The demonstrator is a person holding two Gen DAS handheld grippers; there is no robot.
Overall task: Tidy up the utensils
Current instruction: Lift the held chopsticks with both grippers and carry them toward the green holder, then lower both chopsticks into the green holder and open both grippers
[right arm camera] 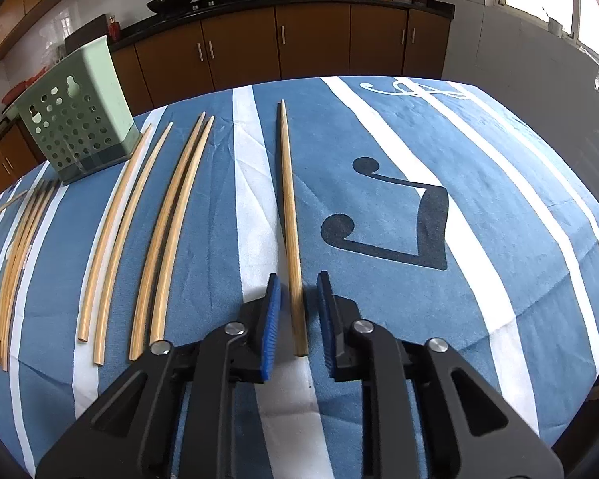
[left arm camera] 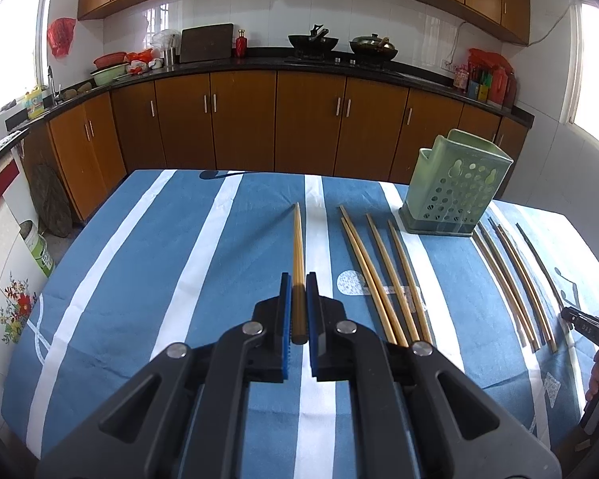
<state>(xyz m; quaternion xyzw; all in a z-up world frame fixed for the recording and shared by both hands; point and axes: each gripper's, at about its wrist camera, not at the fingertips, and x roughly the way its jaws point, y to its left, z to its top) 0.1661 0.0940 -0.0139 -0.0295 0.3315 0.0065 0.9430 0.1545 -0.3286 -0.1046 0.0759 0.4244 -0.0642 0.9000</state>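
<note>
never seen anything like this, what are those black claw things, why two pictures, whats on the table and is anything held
No robot here: a person carries a two-fingered tool in each hand, and each tool has a wide-angle camera looking along its fingers. One picture comes from the left hand-held gripper, the other from the right hand-held gripper.

A blue and white striped tablecloth holds rows of loose wooden chopsticks and a pale green perforated plastic utensil holder.

The left one is shut on a tan wooden chopstick. The right one is open around a second tan wooden chopstick, with gaps on both sides.
</note>
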